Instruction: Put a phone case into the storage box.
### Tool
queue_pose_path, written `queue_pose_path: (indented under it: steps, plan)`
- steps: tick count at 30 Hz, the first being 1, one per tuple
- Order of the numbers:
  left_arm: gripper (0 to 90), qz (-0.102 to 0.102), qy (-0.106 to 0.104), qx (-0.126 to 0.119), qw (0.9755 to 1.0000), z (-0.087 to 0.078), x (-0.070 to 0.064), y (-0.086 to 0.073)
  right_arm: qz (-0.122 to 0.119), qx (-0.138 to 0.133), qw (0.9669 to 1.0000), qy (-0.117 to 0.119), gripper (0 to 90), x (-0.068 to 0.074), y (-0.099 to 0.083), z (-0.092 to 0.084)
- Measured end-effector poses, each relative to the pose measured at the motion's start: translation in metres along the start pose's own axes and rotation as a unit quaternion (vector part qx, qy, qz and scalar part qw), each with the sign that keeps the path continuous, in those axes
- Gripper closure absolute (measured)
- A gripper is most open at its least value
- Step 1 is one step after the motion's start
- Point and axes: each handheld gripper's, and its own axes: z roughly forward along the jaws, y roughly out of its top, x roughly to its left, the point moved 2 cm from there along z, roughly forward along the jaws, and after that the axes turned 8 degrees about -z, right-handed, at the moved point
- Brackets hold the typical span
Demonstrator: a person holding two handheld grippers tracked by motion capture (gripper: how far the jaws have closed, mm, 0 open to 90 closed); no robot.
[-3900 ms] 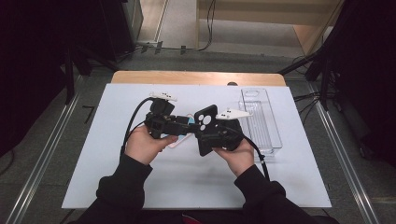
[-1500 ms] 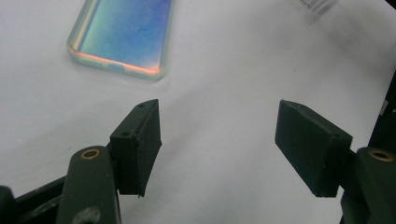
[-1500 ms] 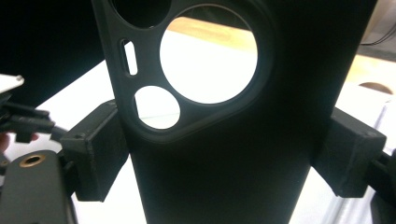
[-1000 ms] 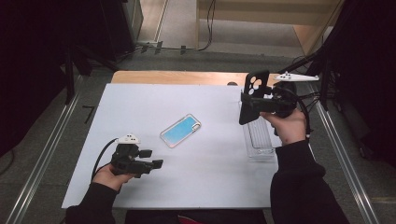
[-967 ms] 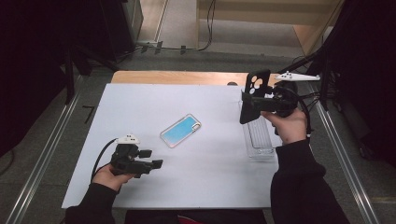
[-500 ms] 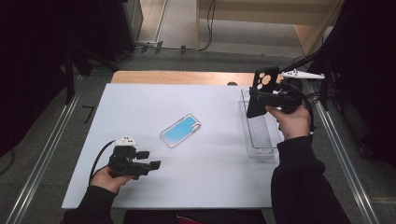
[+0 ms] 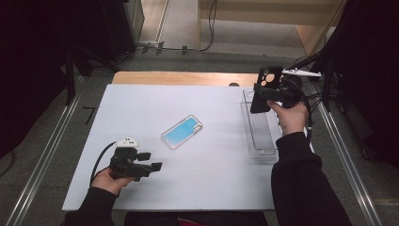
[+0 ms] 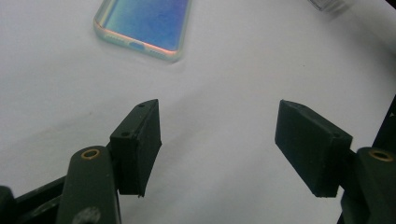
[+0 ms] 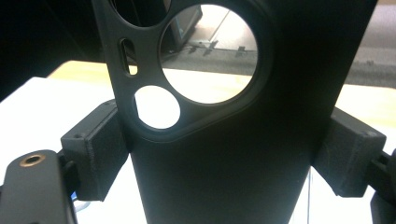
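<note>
Case (image 7: 264, 88), black, clamped upright by its side edges in our right gripper (image 7: 275, 94) above the clear tray (image 7: 260, 153), presumably for stowing; our left gripper (image 7: 149, 167) rests wide and empty, iridescent case (image 7: 182, 131) ahead.

Most of the white worktop (image 7: 141, 108) lies bare, so its left half and lower middle give open passage. At frame centre an iridescent phone case (image 7: 182, 131) lies flat; a clear tray (image 7: 260, 136) lines the right edge.
</note>
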Motion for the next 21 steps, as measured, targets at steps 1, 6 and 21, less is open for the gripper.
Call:
queue_pose_path:
  steps: [1,6,21]
  plan:
    - [31.1,0.0,0.0,0.0,1.0,0.0,0.0,0.0,0.0,0.0,1.0,0.0,12.4,0.0,0.0,0.0]
    - [31.1,0.0,-0.001,-0.001,1.0,0.0,0.001,0.0,0.006,0.01,0.9999,-0.01,12.4,-0.008,-0.003,0.02]
    - [31.1,0.0,0.001,0.008,1.0,0.004,0.001,-0.001,0.009,0.04,0.998,-0.047,12.2,-0.024,-0.002,0.057]
